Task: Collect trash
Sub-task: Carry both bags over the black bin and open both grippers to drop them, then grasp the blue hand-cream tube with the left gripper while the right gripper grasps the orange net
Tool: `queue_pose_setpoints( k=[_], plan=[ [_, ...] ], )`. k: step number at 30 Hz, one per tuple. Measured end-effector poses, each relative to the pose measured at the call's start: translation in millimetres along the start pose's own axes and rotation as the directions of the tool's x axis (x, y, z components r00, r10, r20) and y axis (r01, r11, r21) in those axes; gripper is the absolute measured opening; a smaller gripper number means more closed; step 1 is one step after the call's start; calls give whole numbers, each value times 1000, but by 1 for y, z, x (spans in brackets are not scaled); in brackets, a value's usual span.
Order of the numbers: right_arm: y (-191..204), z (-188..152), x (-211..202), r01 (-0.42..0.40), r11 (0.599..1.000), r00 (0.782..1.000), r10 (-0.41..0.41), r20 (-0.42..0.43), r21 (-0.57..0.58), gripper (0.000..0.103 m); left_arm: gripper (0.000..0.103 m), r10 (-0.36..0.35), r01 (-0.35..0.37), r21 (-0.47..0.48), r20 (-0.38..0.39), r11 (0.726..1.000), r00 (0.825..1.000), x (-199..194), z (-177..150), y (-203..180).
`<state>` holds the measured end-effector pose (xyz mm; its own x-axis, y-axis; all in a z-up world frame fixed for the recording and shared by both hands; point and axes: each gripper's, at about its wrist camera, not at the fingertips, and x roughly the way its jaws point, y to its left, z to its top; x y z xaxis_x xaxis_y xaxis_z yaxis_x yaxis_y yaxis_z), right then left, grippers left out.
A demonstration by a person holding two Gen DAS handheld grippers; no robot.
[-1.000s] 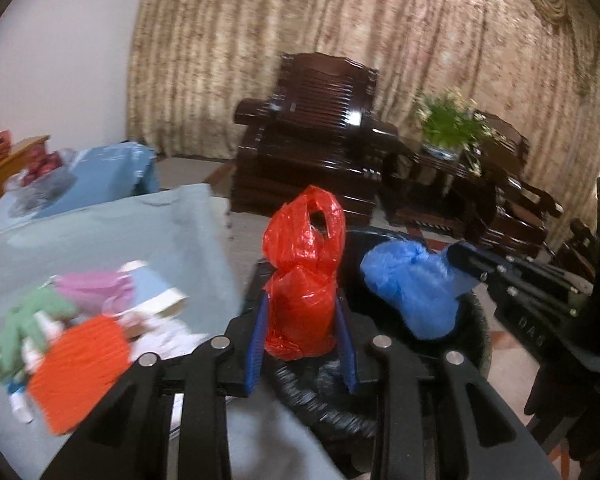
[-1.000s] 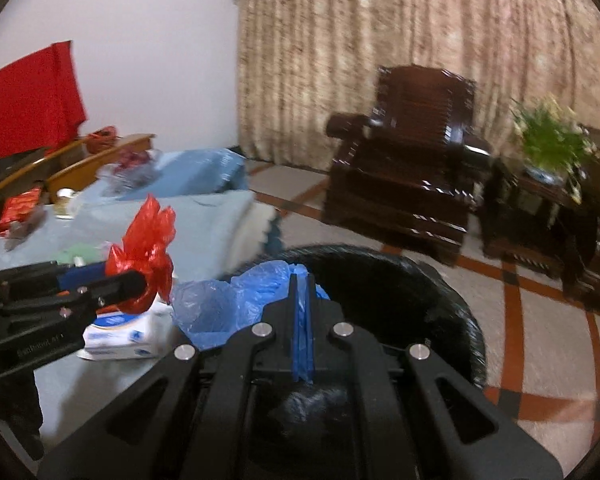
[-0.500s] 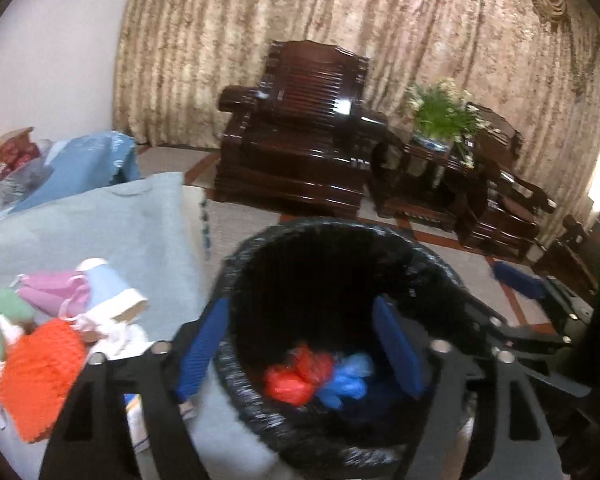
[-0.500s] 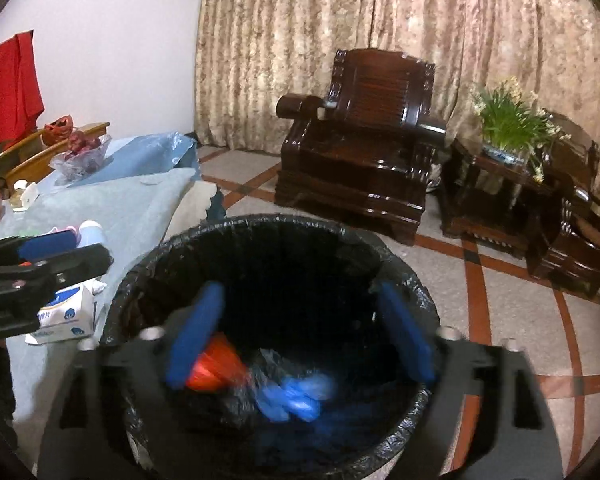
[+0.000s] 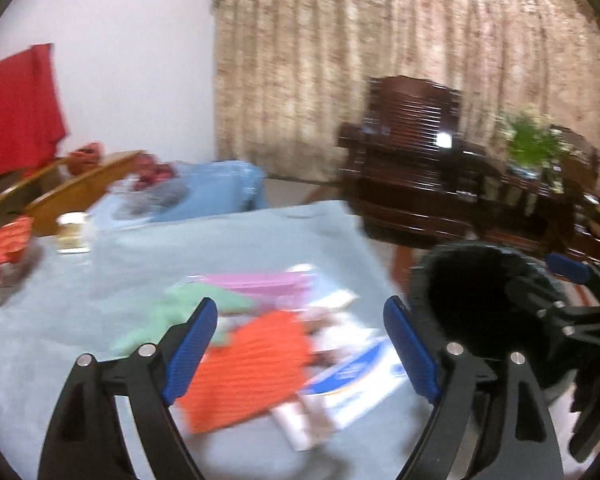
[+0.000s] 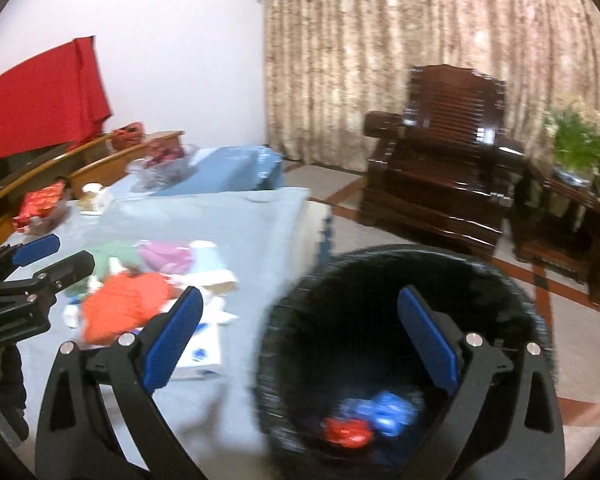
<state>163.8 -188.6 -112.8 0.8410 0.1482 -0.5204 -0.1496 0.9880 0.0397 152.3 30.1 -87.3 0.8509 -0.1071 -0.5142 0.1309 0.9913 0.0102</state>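
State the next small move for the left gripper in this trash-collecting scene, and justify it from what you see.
Probably lower the open, empty left gripper onto the orange item lying just ahead on the table. The red bag and blue bag already sit in the bin, so the table clutter looks next.

Tabletop under a pale blue cloth, carrying a small pile.

An orange knitted piece is lying between the left tongs' fingers, touching a green cloth and a pink item beyond it, with a white-and-blue pack sitting just right of it, all blurred.
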Motion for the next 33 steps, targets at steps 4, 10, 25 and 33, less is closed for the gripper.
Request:
queue_pose_setpoints(
  k=[4,10,25,33],
  plan=[
    [32,4,12,-57,998,998,57,-4,-22,95,84,108,-109,-48,-17,993,994,-5,-13,51],
    [70,-1,33,-109,993,993,107,-42,-40,95,83,187,-192,-82,-61,978,980,-4,-39,95],
    [120,-20,61,-162,979,984,149,-100,-126,95,79,210,-254,-168,-240,953,948,44,-97,131],
    [125,-22,75,-182,975,978,166,-125,-128,95,72,166,-243,-224,-314,944,935,66,-98,144]
  ],
)
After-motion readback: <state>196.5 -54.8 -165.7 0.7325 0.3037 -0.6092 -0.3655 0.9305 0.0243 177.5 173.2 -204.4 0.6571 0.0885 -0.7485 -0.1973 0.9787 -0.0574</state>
